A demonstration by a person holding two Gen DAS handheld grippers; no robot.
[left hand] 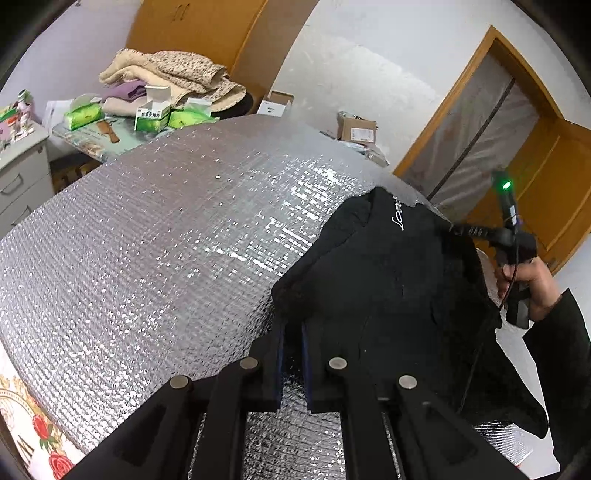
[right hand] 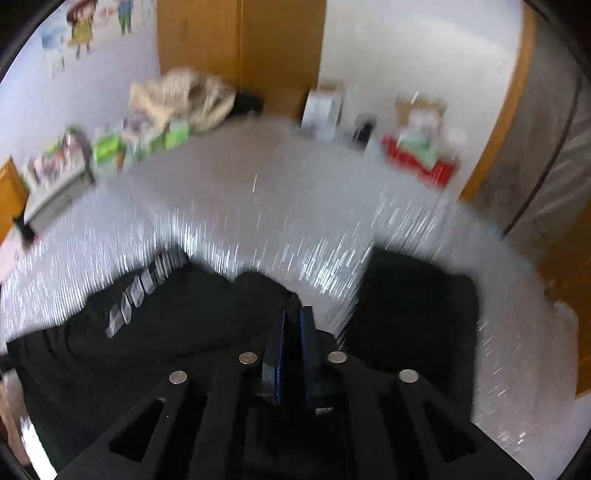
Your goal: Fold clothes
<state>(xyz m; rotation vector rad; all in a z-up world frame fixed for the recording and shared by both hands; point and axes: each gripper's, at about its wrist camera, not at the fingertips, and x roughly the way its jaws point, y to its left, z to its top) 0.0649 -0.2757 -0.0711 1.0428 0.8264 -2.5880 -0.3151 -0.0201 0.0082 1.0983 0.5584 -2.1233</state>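
white cursive script (left hand: 397, 218) on the black garment (left hand: 376, 280), stitched near the far end, too small and curved to read. green-and-white boxes (left hand: 151, 116) on the cluttered far table carrying print, not legible either. cartoon figure stickers (right hand: 83, 27) on the wall in the right wrist view, blurred.

black garment spread on the silver quilted foil mat (left hand: 147, 240), at the near right part of it, long axis running from the near edge away toward the wooden door (left hand: 546, 192), the script end farthest. in the right wrist view, smeared by motion blur, dark cloth stretching off to the left with a row of pale grey blocks (right hand: 142, 288) printed along it, unreadable.

left gripper (left hand: 291, 332) clenched on the near edge of the garment, cloth bunched between the dark blue pads. right gripper (right hand: 293, 317) nearly closed, a fold of black fabric pinched at its tips. hand (left hand: 524, 284) on the right gripper's handle seen from the left wrist view, its tips at the garment's far right edge.
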